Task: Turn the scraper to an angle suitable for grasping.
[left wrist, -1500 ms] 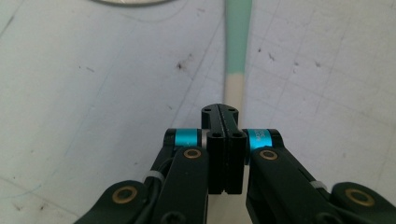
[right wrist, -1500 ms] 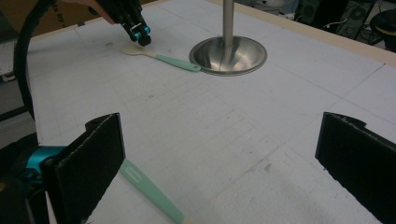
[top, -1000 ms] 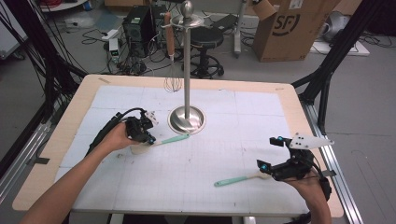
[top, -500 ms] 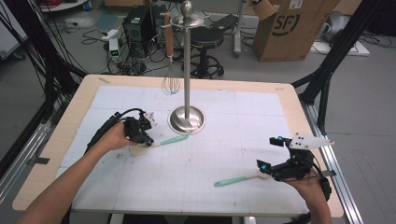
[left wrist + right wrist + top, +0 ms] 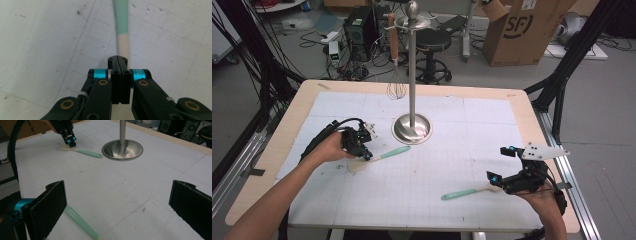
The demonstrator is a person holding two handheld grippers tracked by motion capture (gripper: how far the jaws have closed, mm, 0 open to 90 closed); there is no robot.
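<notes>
A spatula (image 5: 392, 151) with a mint-green handle and cream head lies on the white mat left of the stand's base. My left gripper (image 5: 368, 156) is shut, its tips down at the spatula's cream neck (image 5: 123, 47); the jaws (image 5: 118, 58) meet with nothing visible between them. A second mint-handled spatula (image 5: 464, 192) lies near the front right. My right gripper (image 5: 499, 164) stands open at its cream end. In the right gripper view the jaws (image 5: 120, 197) are wide apart, and the handle (image 5: 80, 221) runs by the left jaw.
A tall metal stand (image 5: 412, 127) with a round base rises mid-table, and a whisk (image 5: 396, 90) hangs from its top. The wooden table edge (image 5: 532, 120) frames the mat. Boxes, cables and a stool are on the floor beyond.
</notes>
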